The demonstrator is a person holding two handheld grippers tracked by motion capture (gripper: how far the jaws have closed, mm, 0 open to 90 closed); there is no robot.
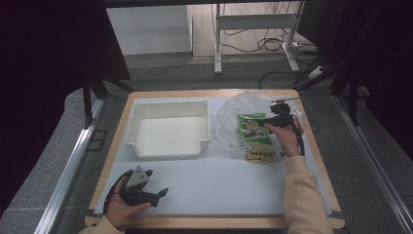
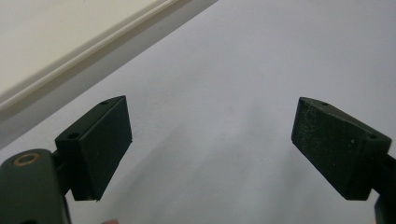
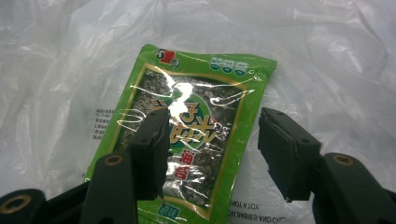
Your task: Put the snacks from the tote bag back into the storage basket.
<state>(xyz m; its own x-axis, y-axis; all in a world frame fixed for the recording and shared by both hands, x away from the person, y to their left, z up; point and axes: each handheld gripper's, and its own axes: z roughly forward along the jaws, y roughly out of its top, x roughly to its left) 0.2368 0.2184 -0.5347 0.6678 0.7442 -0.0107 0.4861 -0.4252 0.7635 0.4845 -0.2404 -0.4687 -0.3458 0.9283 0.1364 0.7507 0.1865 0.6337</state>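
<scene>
While right gripper (image 3: pixel 212 149) jaws gape over green packet (image 3: pixel 187 135); left gripper (image 2: pixel 210 144) jaws apart above white mat (image 1: pixel 219 187).

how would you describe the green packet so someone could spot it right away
Start at the white tray, then look right to the crumpled clear plastic bag. The green packet lies on it, under the right tool; it is the only bright green thing there.

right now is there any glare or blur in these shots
Right gripper view: glare streaks on the green snack packet and the clear plastic bag. Left gripper view: sharp, soft pad shadows on the white table. High view: dark edges, evenly lit table.
</scene>
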